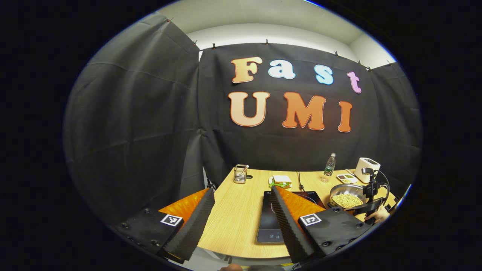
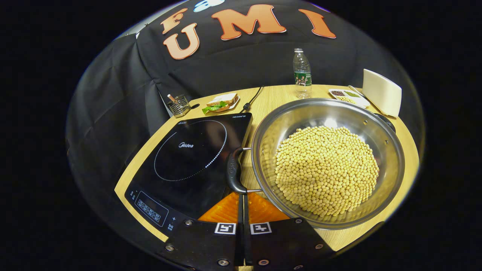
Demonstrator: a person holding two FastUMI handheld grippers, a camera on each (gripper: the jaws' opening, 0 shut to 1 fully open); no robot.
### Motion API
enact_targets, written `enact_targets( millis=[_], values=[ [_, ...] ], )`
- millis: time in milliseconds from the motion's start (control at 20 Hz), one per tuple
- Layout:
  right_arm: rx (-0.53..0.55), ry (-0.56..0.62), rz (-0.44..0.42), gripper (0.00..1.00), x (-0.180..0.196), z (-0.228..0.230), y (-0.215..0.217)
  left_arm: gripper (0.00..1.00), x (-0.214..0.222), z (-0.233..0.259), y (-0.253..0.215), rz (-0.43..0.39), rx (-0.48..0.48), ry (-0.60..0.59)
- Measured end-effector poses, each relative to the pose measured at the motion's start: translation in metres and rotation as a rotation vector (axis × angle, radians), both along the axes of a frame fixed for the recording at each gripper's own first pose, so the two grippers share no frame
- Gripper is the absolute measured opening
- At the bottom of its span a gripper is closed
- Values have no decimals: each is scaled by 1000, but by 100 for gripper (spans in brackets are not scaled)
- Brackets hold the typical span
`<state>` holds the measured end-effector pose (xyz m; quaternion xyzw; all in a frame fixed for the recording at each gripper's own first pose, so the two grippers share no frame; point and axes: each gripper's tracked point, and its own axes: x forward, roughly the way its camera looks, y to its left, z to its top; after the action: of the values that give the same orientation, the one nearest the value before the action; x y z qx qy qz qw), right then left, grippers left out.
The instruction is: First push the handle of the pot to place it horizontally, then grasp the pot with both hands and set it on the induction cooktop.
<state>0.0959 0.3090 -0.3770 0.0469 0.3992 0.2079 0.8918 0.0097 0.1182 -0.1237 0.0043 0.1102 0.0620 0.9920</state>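
My right claw (image 2: 241, 195) is closed, its two fingers pressed flat together with nothing between them. The fingertips sit right at the near black handle (image 2: 233, 170) of the pot (image 2: 327, 162), at the handle's bottom end (I cannot tell if they really touch it). My left claw (image 1: 241, 199) is wide open and holds nothing. It hangs in the air above the near edge of the table (image 1: 233, 210).

In the right gripper view the pot is just ahead of my right claw and a bit to its right. It stands on the wooden table, close beside the cooktop (image 2: 188, 158), not on it. The pot is round, shiny metal, wide and shallow. It is heaped with small, round, pale yellow beans (image 2: 325, 173). The handle is a dark curved loop on two thin metal rods.

The cooktop is ahead and to the left of my right claw. It is flat, black and glossy, with a dotted ring on top.

Farther off, past the pot, stand a clear plastic bottle (image 2: 302, 73) and a white boxy thing (image 2: 382, 92). A sandwich (image 2: 222, 101) lies beyond the cooktop.
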Motion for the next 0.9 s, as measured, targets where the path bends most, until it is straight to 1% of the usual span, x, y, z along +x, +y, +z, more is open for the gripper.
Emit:
enact_targets(
  millis=[550,750,900],
  values=[
    [23,-15,-29,0,29,2,11,98,11,-13,-9,-27,0,6],
    [47,-16,-43,0,40,2,15,98,22,-22,-30,-67,-20,11],
    [55,-18,-41,0,41,3,15,98,34,-30,-58,-106,-46,19]
  ],
)
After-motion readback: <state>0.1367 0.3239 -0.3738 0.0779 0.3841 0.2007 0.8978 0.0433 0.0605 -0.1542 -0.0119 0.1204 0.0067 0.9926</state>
